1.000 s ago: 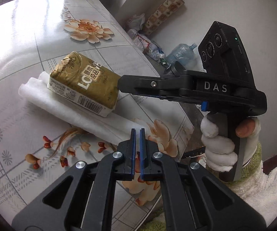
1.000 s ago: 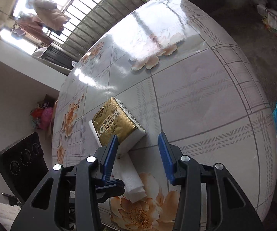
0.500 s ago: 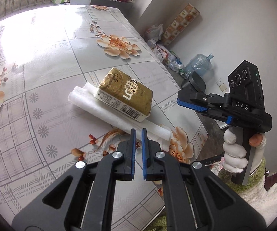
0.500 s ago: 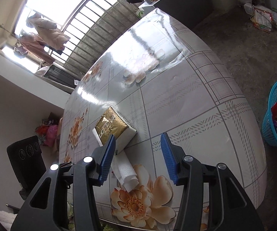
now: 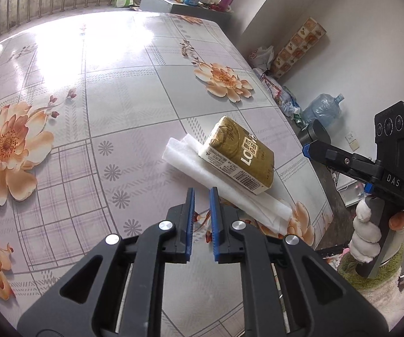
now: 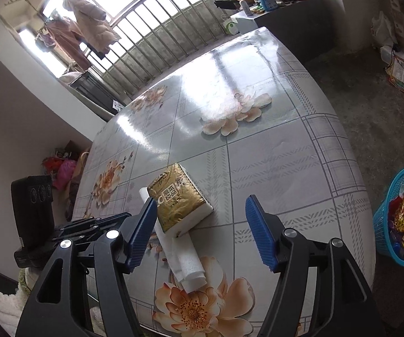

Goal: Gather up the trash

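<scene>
On the floral surface (image 5: 123, 90) a gold tissue pack (image 5: 238, 154) is seen lying across a rolled white sheet (image 5: 224, 185); both the left tool (image 5: 201, 196) and the right tool (image 6: 200, 210) are opening, with nothing gripped.

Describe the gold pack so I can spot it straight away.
On the floral table, near its edge, lies a rolled white foam sheet. The gold pack rests on top of that sheet: a shiny brick-shaped packet with a barcode on its white side.

Right tongs (image 6: 202, 219) off tissue pack (image 6: 178, 200), opening, left tongs (image 5: 201, 196) opening
</scene>
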Demonstrator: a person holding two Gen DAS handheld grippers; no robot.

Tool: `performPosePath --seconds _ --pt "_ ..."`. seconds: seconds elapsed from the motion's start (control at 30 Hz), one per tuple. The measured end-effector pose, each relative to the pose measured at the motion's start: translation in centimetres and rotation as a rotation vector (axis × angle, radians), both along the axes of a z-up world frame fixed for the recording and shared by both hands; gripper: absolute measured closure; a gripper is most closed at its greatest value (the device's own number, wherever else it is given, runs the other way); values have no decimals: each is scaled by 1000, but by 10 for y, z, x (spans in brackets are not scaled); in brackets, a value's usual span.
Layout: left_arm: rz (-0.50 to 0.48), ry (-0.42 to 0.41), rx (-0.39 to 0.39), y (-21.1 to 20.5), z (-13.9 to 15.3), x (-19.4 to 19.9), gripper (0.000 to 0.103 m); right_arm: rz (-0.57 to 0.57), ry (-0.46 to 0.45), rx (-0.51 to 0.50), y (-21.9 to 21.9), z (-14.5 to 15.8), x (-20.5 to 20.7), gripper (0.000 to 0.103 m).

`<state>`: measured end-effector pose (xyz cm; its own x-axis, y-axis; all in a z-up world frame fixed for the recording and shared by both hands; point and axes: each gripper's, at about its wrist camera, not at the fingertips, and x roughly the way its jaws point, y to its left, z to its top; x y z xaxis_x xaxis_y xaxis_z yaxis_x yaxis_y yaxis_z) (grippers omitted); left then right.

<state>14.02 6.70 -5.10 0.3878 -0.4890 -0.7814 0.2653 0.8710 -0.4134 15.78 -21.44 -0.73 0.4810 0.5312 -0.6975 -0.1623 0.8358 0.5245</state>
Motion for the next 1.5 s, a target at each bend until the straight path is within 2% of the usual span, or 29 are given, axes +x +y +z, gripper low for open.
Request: performPosePath --seconds 0.2,0.33,0.57,0.63,0.67,0.7,0.9,1.17,1.4,1.5 --pt "33 18 -29 8 -11 9 94 128 -60 -123 31 4 15 30" --pt "31 24 -24 5 -19 16 94 216 -90 -199 53 3 23 29" --pt "14 6 -57 -1 -23 27 94 287 -65 -297 77 -12 37 29" --pt "11 3 -68 -2 -24 29 94 286 -49 -282 76 -17 40 35" --pt "10 3 -73 -3 -24 30 94 292 -35 -255 75 -18 40 45" --pt "8 3 -78 -3 -25 32 94 289 -22 -224 73 -19 40 47" --pt "4 4 -89 -4 -25 34 94 181 13 -172 47 -19 38 49" --pt "-9 26 -113 -2 -25 26 94 40 55 -195 4 -17 12 49" --pt "-45 87 -182 -7 -27 11 75 43 98 -143 6 -20 -25 49" --pt "-50 100 -187 -16 -29 8 73 47 102 -110 7 -19 -37 49"
